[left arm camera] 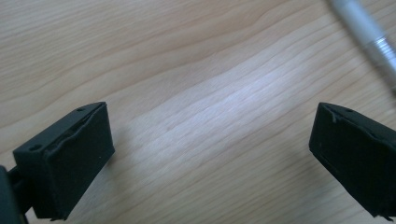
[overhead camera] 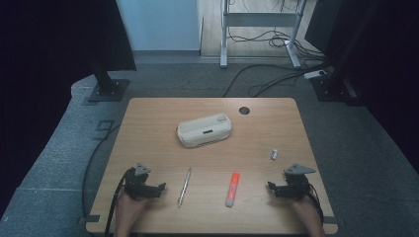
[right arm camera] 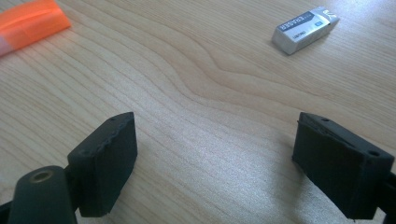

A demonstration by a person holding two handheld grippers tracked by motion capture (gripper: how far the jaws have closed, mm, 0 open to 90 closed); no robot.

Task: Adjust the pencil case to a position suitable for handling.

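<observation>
Both claws rested wide apart and empty on the worktop [overhead camera: 148, 118], the left claw [overhead camera: 159, 188] aimed at the pen [overhead camera: 184, 186] at its three o'clock, the right claw [overhead camera: 271, 187] toward the orange highlighter [overhead camera: 232, 189] at nine o'clock, seemingly poised to pick.

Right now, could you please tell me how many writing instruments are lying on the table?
2: a silver pen at the near edge, left of centre, and an orange highlighter just to its right. Nothing seems to hide another one.
</observation>
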